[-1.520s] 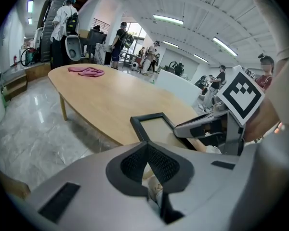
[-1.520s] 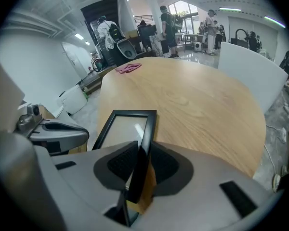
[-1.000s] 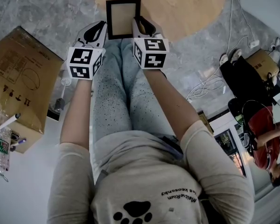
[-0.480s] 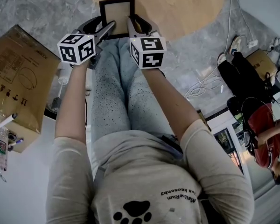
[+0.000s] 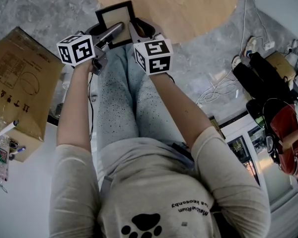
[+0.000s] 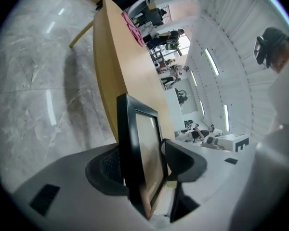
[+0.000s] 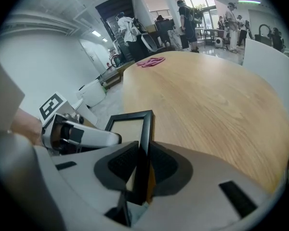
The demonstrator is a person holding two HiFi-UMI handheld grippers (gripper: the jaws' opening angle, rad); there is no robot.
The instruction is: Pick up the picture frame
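A black picture frame with a pale insert is held over the near edge of the round wooden table, in front of the person's knees. My right gripper grips its right side: in the right gripper view the pads press on the frame's edge, the jaws closing a little more. My left gripper lies rolled onto its side at the frame's lower left. In the left gripper view the frame stands between the wide jaws of that gripper, and the right pad is clear of its face.
A cardboard box sits on the floor to the left, with a bottle below it. White cables trail over the floor at the right. Another person in red is at the far right. A pink item lies far across the table.
The left gripper has rolled onto its side, opened its jaws and moved in around the frame's left part. The frame has shifted left and tilted; the right gripper has kept hold.
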